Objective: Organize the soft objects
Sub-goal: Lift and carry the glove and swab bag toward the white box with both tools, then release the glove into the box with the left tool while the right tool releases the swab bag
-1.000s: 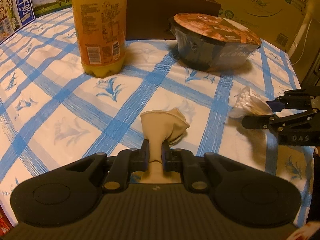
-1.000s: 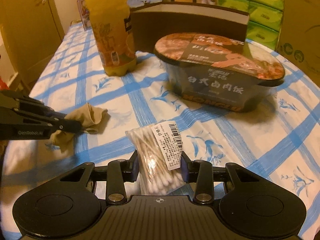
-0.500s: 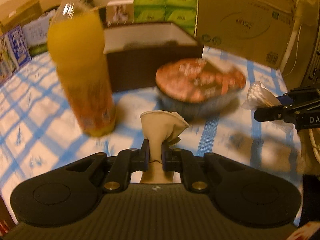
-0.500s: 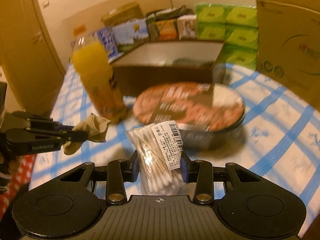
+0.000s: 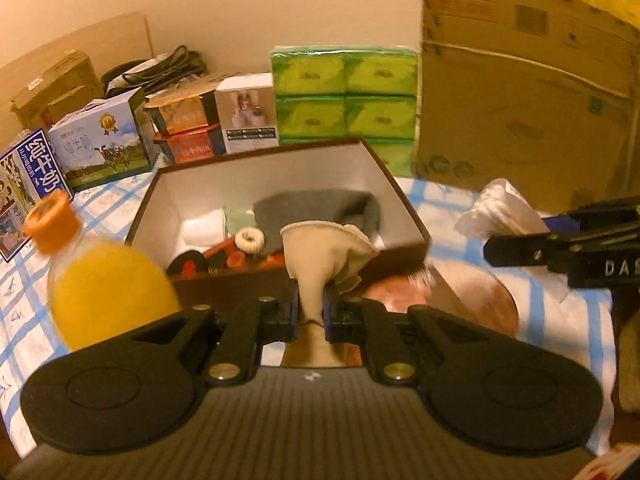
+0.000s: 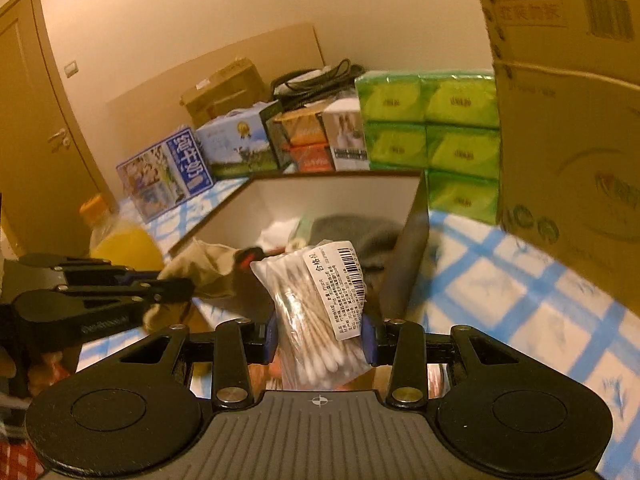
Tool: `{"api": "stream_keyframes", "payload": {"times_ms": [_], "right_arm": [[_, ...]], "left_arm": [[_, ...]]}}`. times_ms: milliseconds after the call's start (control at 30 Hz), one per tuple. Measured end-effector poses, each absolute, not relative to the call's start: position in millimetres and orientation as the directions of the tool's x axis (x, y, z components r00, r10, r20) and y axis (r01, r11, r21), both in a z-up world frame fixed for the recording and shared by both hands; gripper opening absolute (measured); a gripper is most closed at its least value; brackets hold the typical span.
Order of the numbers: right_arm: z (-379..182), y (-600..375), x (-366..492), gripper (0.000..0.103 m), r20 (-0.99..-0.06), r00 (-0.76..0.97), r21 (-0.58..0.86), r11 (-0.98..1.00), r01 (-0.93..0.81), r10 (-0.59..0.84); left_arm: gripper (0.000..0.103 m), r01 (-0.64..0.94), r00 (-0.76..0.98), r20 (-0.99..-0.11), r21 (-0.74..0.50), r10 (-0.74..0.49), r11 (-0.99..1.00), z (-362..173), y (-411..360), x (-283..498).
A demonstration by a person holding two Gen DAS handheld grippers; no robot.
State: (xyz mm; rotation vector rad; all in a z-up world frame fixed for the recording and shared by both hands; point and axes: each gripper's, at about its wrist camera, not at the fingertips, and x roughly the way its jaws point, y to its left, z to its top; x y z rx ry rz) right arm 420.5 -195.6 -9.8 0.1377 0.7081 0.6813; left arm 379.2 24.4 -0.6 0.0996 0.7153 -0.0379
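The left gripper [image 5: 310,312] is pinching a beige sock [image 5: 324,256], its jaws pressed close on the fabric so the open cuff flares up above the fingertips. The right gripper [image 6: 320,340] is clamped on a clear bag of cotton swabs [image 6: 316,312], whose white barcode label faces the camera; the jaws stand moderately apart with the bag filling the space between them.

Both held things hang in the air in front of an open brown box [image 5: 404,200] with a pale inside. In the box lie a grey sock [image 5: 320,208], a white hair tie [image 5: 249,240], something white at the back left and a few red and black pieces that are too blurred to name. From the left wrist view the beige sock sits just before the box's near wall; from the right wrist view the swab bag overlaps the box's near right corner.

An orange juice bottle [image 5: 104,276] with an orange cap stands to the left of the box on the desk [image 6: 500,280], which wears a blue checked cloth. A round instant-meal bowl [image 5: 472,300] shows below the left gripper, probably resting on the desk. Behind the box stand green tissue packs [image 5: 344,96], milk cartons [image 5: 100,144] and a big cardboard carton [image 5: 520,112].
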Motion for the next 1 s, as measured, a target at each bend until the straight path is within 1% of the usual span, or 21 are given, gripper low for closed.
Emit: {"api": "stream_keyframes", "payload": {"times_ms": [433, 567, 800, 1000], "right_arm": [[-31.9, -146.0, 513.0, 0.04, -0.565, 0.555, 0.321, 0.782, -0.534, 0.61], [-44.4, -136.4, 533.9, 0.04, -0.578, 0.544, 0.328, 0.784, -0.527, 0.608], [-65.9, -126.5, 552.0, 0.04, -0.606, 0.526, 0.328, 0.79, -0.518, 0.597], [-72.8, -121.1, 557.8, 0.04, -0.616, 0.522, 0.32, 0.792, -0.519, 0.59]], "left_arm": [[0.011, -0.137, 0.732, -0.665, 0.066, 0.146, 0.988, -6.4, 36.6, 486.0], [0.011, -0.183, 0.723, -0.662, 0.092, 0.197, 0.979, -11.4, 39.8, 507.4], [0.011, -0.239, 0.685, -0.691, 0.085, 0.23, 0.967, -30.5, 44.9, 526.6], [0.012, -0.273, 0.662, -0.701, 0.103, 0.265, 0.956, -43.6, 49.9, 535.4]]}}
